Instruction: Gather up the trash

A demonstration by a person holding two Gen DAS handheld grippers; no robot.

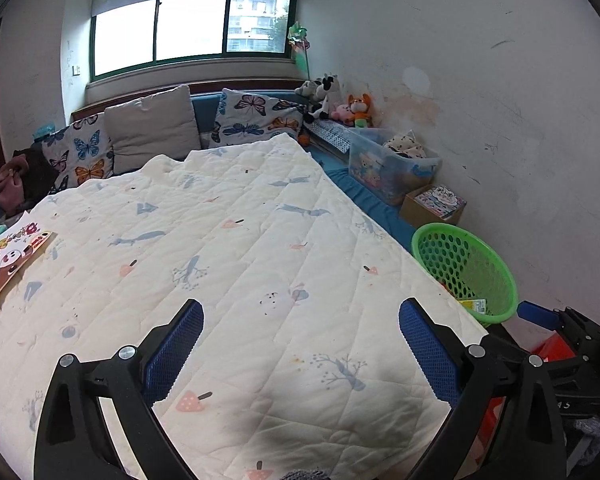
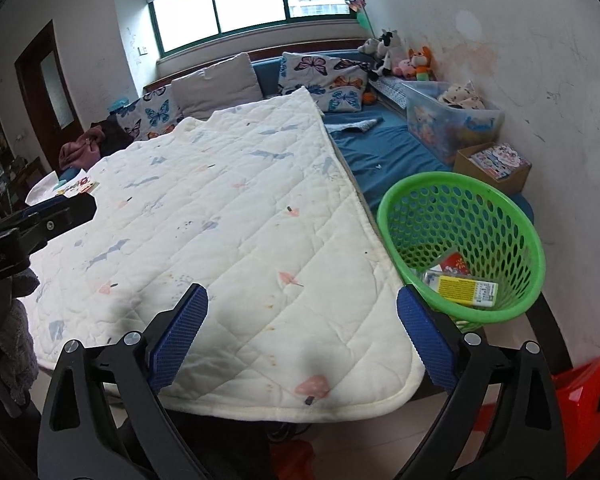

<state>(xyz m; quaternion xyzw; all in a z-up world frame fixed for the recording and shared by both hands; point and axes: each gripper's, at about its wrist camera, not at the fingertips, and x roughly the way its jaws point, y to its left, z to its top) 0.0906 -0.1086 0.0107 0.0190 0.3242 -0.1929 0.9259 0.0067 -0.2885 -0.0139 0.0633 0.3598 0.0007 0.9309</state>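
Both the left gripper (image 1: 300, 320) and the right gripper (image 2: 302, 306) are wide and empty. The green basket (image 2: 396, 200), right of frame, holds wrappers (image 2: 466, 289). Perhaps the booklet (image 1: 10, 264) at far left is trash; approach it low and flat.

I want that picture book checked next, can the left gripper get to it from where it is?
Probably yes. The left gripper is open and empty, and the book lies flat on the quilt to its left, with nothing in between.

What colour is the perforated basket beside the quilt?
Bright green basket, with packaging scraps inside; the right wrist view shows it best.
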